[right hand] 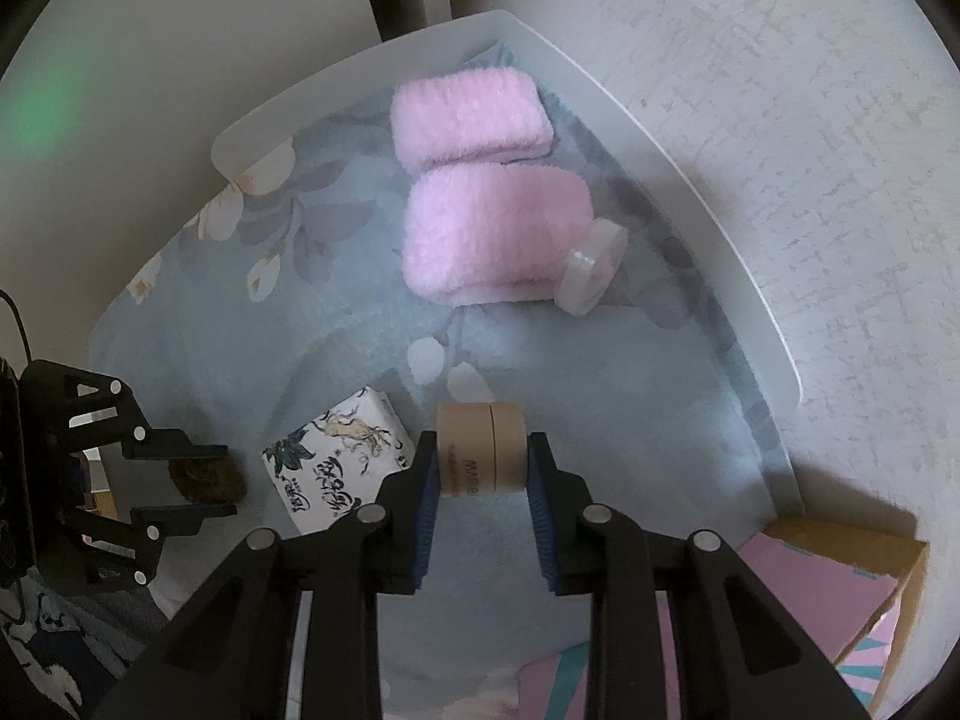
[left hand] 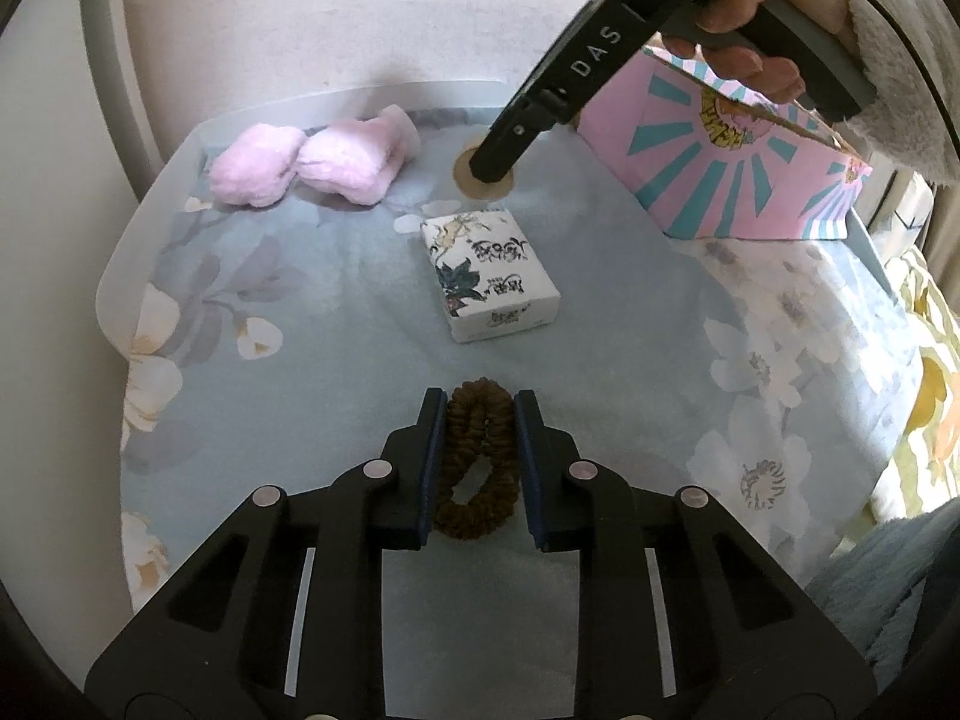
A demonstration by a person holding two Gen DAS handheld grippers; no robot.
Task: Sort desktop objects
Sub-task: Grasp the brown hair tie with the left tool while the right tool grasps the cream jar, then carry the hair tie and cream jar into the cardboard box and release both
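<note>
Left wrist view: our left gripper (left hand: 478,420) has its jaws squeezed in on a brown hair scrunchie (left hand: 478,462), pads pressing both sides so the loop is pinched narrow, lying on the floral cloth (left hand: 300,312). At 12 o'clock from it sits a white tissue pack (left hand: 491,273) with ink-style print. Further out at 12, our right gripper (left hand: 489,171) points down onto a tan round jar (left hand: 483,183), held by a hand (left hand: 744,18) in a fuzzy sleeve. At 10 o'clock, two pink fluffy bands (left hand: 306,165). At 2 o'clock, a pink and teal box (left hand: 738,162).

Right wrist view: jaws partly closed with blue pads against both sides of the tan jar, gripped. At 12 o'clock, the pink bands with a pale pink disc (right hand: 591,267) leaning on the nearer one. Tissue pack at 9, left gripper beyond it at 9 holding the scrunchie. Box at 4 o'clock, white tray rim (right hand: 720,222) at 1
</note>
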